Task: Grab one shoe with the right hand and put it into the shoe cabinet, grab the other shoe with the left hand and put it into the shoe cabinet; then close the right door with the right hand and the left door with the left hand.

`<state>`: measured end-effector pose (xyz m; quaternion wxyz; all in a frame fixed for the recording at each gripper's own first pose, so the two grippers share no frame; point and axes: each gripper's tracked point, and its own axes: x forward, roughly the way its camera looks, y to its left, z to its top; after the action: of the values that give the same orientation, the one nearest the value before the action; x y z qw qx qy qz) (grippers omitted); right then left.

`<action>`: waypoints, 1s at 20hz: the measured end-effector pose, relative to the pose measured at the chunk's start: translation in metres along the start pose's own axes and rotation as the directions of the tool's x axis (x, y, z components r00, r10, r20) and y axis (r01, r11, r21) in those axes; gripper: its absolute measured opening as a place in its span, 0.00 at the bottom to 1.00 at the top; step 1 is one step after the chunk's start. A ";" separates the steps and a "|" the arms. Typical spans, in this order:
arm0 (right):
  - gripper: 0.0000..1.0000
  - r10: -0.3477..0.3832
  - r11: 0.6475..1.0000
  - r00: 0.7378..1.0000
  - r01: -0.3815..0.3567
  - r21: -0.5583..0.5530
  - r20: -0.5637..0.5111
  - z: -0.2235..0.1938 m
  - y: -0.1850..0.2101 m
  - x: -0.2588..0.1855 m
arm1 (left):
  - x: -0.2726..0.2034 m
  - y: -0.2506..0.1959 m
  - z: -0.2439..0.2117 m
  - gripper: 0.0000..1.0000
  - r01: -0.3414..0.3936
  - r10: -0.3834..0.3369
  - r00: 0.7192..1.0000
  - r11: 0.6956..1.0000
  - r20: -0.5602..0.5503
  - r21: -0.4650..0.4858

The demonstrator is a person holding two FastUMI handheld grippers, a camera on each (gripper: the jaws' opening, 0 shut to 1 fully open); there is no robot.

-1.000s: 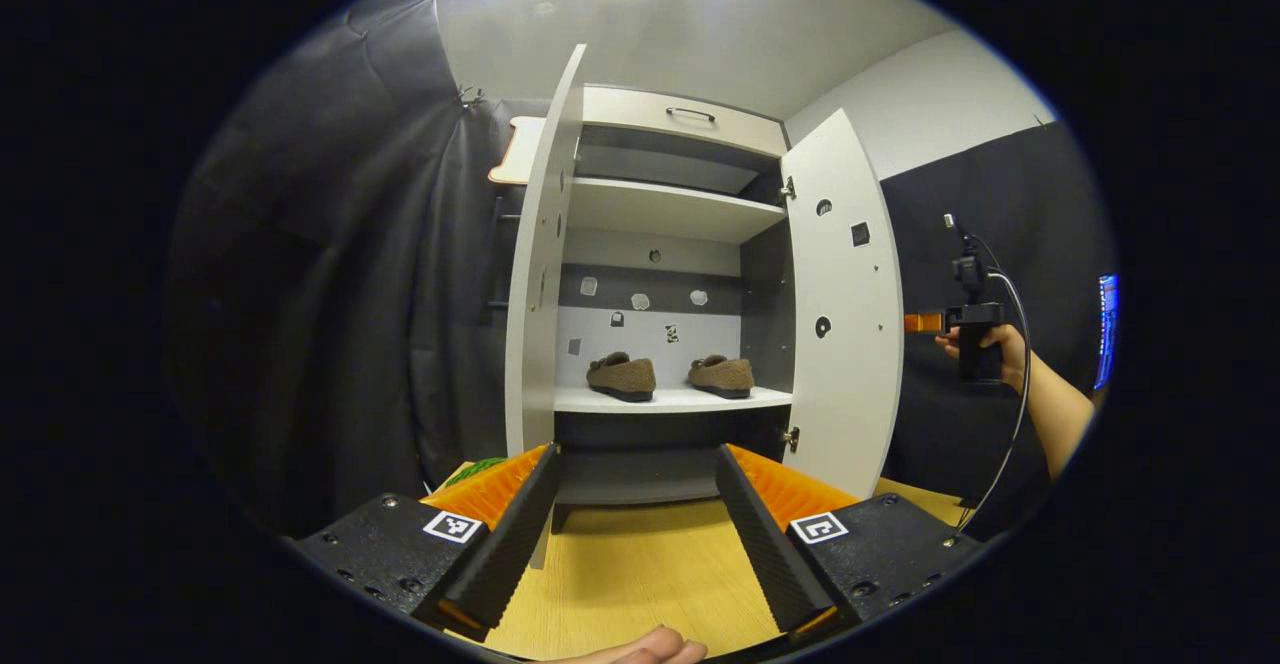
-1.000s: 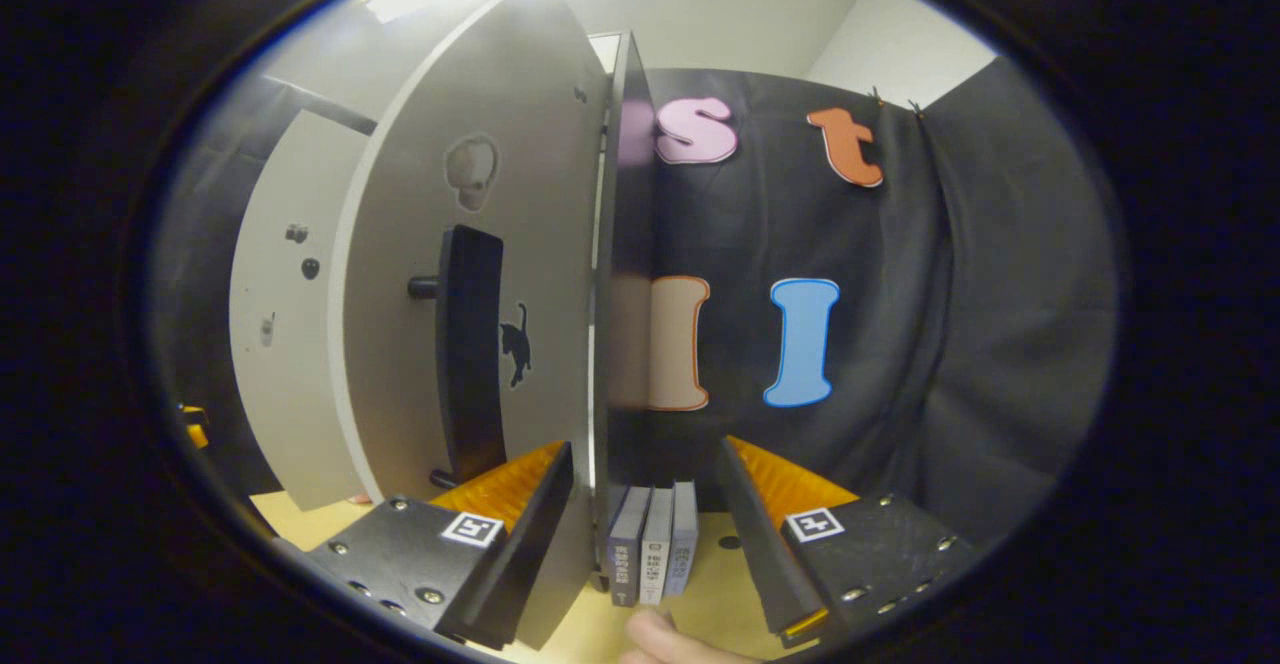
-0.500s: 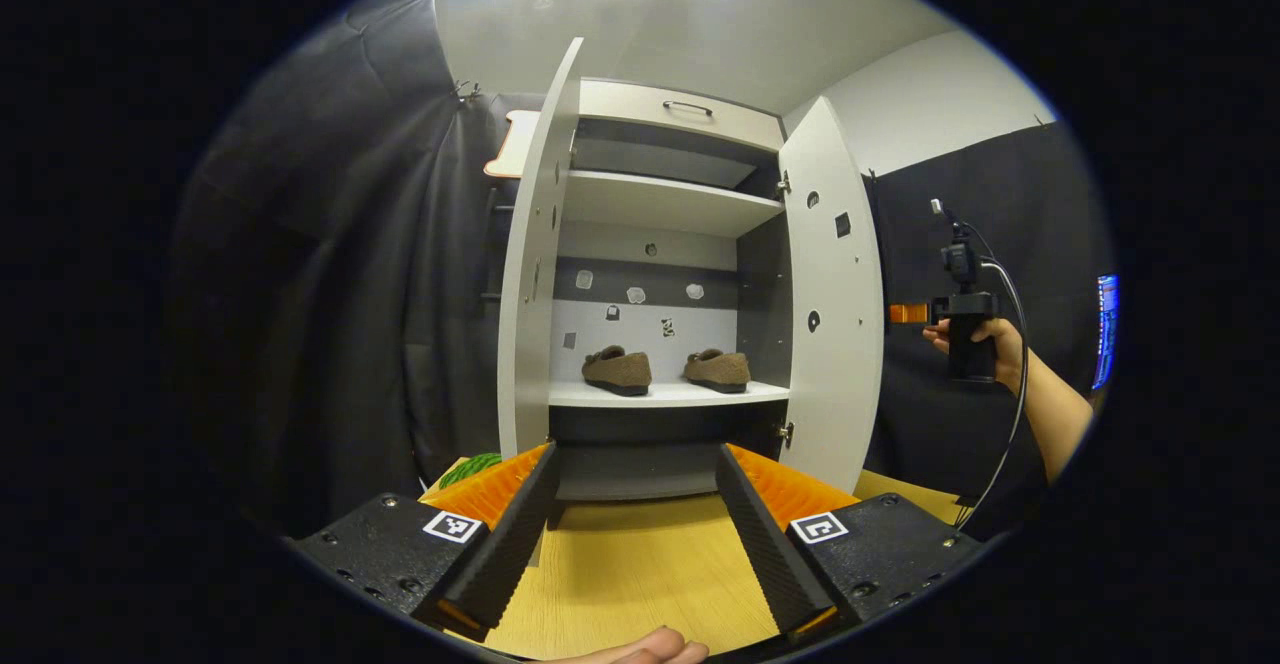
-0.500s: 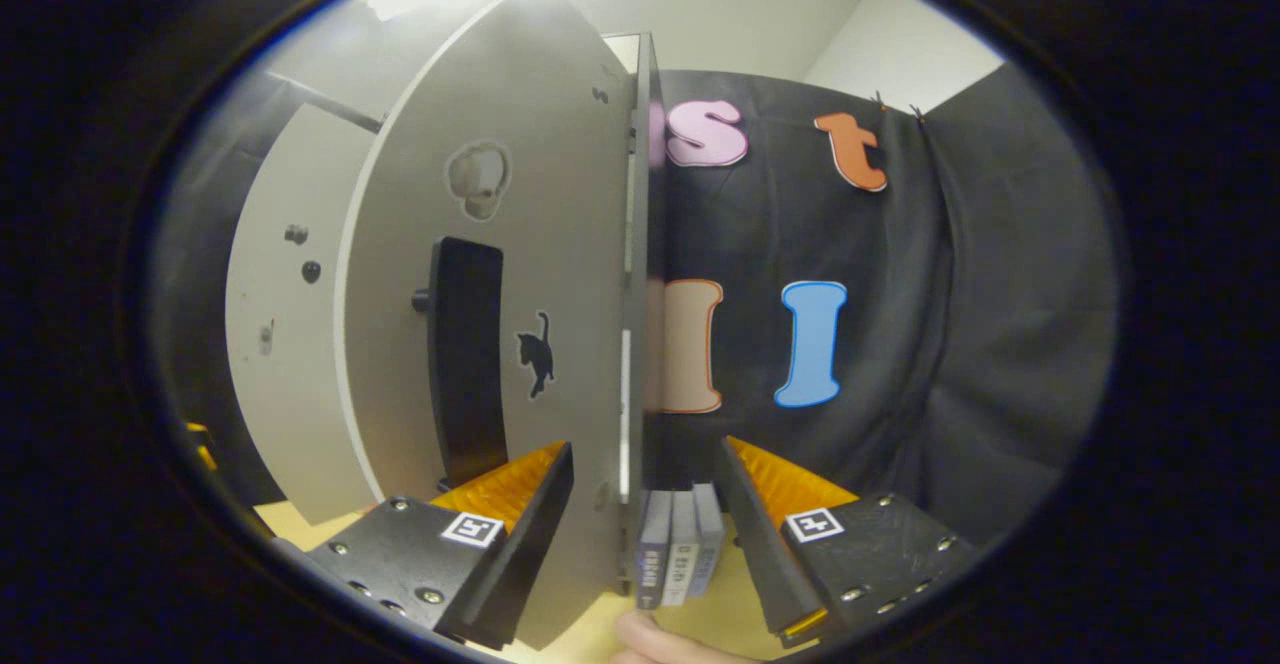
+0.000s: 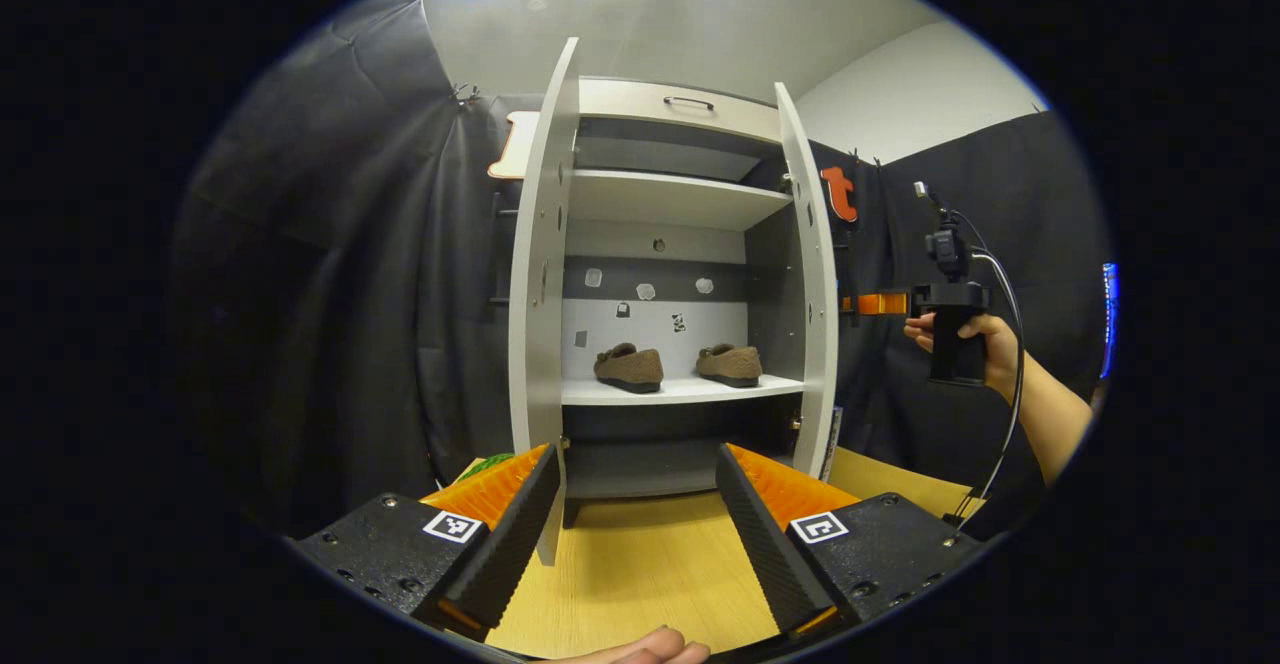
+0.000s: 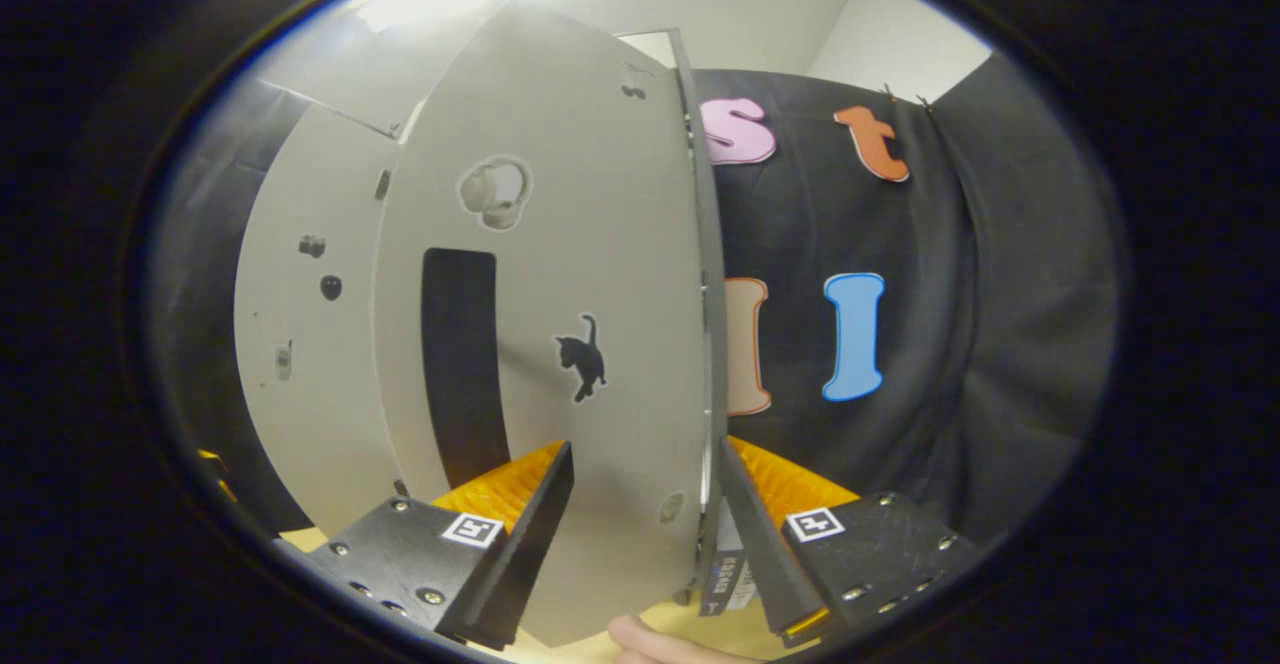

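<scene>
Two brown shoes [image 5: 629, 367] [image 5: 730, 364] sit side by side on the white shelf [image 5: 680, 390] inside the shoe cabinet [image 5: 670, 109]. Its left door [image 5: 540, 294] stands wide open. The right door [image 5: 815, 294] is half swung in and shows almost edge-on. My left gripper [image 5: 635, 534] is open, low over the table in front of the cabinet. In the right gripper view, the right door's outer face [image 6: 590, 274] with its black handle [image 6: 460, 364] stands close ahead of my open right gripper [image 6: 645, 534]; I cannot tell whether they touch. From the left, the right gripper [image 5: 868, 304] shows behind that door.
The cabinet stands on a yellow wooden table [image 5: 640, 564]. A hand [image 5: 975, 339] with a trailing cable holds the right gripper. Several upright books [image 6: 730, 574] stand by the door's lower edge. Something green [image 5: 485, 466] lies at the left door's foot. Black cloth hangs all around.
The right door has swung inward from wide open to about half shut, with the right gripper following behind it. The left gripper has hardly moved.
</scene>
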<state>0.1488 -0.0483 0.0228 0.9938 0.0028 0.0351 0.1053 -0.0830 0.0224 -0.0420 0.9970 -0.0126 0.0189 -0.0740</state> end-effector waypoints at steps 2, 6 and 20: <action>0.87 0.033 0.999 0.999 -0.033 0.008 0.008 -0.003 0.016 -0.001 | 0.001 0.006 -0.002 0.96 -0.010 0.010 1.000 1.000 0.003 -0.010; 0.95 0.025 0.999 0.999 -0.026 0.033 0.037 0.007 0.020 -0.004 | 0.003 0.031 -0.008 0.96 -0.059 0.059 0.998 0.998 -0.021 -0.020; 0.95 0.053 0.998 0.996 -0.055 0.020 0.074 -0.001 0.055 -0.082 | 0.021 0.166 0.016 0.96 -0.197 0.196 0.980 0.979 -0.010 -0.054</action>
<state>0.0569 -0.0116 0.0282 0.9912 0.0183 -0.0002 0.1314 -0.0370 0.1839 -0.0314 0.9987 -0.0376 0.0244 0.0253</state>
